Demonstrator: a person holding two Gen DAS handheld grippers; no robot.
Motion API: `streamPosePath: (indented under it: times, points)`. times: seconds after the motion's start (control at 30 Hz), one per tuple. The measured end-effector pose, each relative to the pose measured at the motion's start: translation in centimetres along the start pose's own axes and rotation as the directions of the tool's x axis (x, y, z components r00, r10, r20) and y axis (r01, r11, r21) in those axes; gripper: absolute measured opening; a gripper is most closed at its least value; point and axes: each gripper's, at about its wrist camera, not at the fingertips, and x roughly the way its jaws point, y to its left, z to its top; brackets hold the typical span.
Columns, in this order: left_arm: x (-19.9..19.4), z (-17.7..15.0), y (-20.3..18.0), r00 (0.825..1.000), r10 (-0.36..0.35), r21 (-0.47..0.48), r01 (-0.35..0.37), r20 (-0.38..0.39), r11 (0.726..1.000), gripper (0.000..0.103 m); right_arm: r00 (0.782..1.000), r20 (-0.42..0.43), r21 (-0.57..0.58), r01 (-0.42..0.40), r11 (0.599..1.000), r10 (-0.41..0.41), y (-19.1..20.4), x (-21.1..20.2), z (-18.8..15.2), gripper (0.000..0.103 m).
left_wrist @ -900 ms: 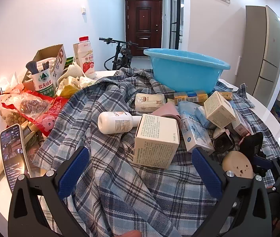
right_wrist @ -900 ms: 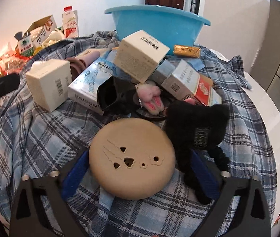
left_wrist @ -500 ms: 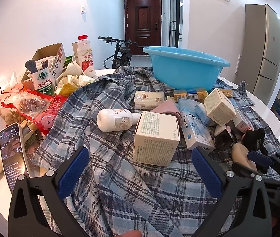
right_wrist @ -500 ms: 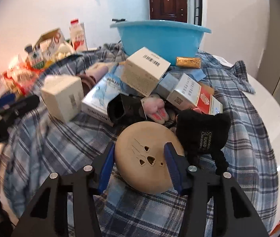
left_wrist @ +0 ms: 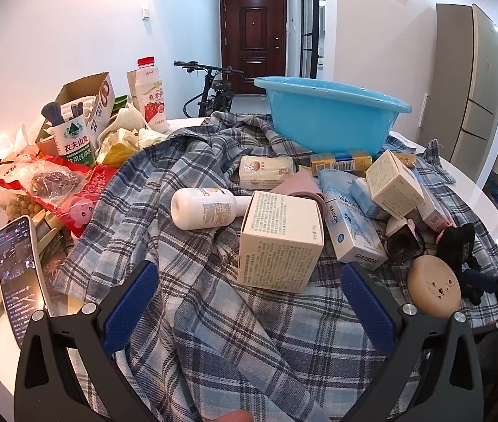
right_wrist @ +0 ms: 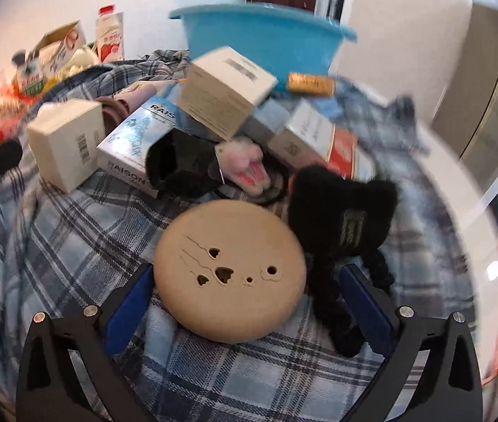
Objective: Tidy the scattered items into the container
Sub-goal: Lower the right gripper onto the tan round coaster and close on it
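Observation:
A blue basin (left_wrist: 333,116) stands at the far side of a plaid cloth (left_wrist: 214,316), also in the right wrist view (right_wrist: 263,38). Boxes, a white bottle (left_wrist: 206,207) and other small items lie scattered in front of it. My left gripper (left_wrist: 249,302) is open, just short of a cream box (left_wrist: 280,242). My right gripper (right_wrist: 245,307) is open wide around a round beige disc (right_wrist: 229,269) that lies on the cloth; the right pad stands clear of it. A black plush toy (right_wrist: 340,225) lies beside the disc, partly between the jaws.
Food bags, a carton box (left_wrist: 83,105), a milk bottle (left_wrist: 150,95) and a phone (left_wrist: 20,274) crowd the left side. The white table edge (right_wrist: 460,232) curves close on the right. A bicycle (left_wrist: 214,88) and a fridge (left_wrist: 470,81) stand beyond.
The right gripper's jaws, narrowed over the beige disc half a second ago, now stand wide on either side of it. The left gripper has not moved.

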Motion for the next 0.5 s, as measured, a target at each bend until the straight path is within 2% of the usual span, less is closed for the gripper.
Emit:
streamPosePath:
  times: [0.07, 0.13, 0.33, 0.5]
  points:
    - [0.1, 0.0, -0.2, 1.0, -0.002, 0.005, 0.002, -0.002, 1.0, 0.103, 0.999, 0.006, 0.037, -0.052, 0.998, 0.052, -1.0, -0.1, 0.2, 0.103]
    - [0.2, -0.1, -0.3, 1.0, -0.003, 0.009, 0.003, -0.006, 1.0, 0.103, 0.998, 0.007, 0.042, -0.068, 0.997, 0.068, -1.1, -0.2, 0.2, 0.103]
    - [0.3, -0.1, -0.3, 1.0, -0.003, 0.007, 0.003, -0.012, 1.0, 0.103, 0.997, 0.017, 0.023, -0.075, 0.997, 0.074, -0.7, -0.3, 0.1, 0.098]
    - [0.3, -0.1, -0.3, 1.0, -0.002, 0.008, 0.002, -0.013, 1.0, 0.103, 0.998, 0.001, -0.012, -0.055, 0.998, 0.055, -0.1, 0.3, 0.4, 0.102]
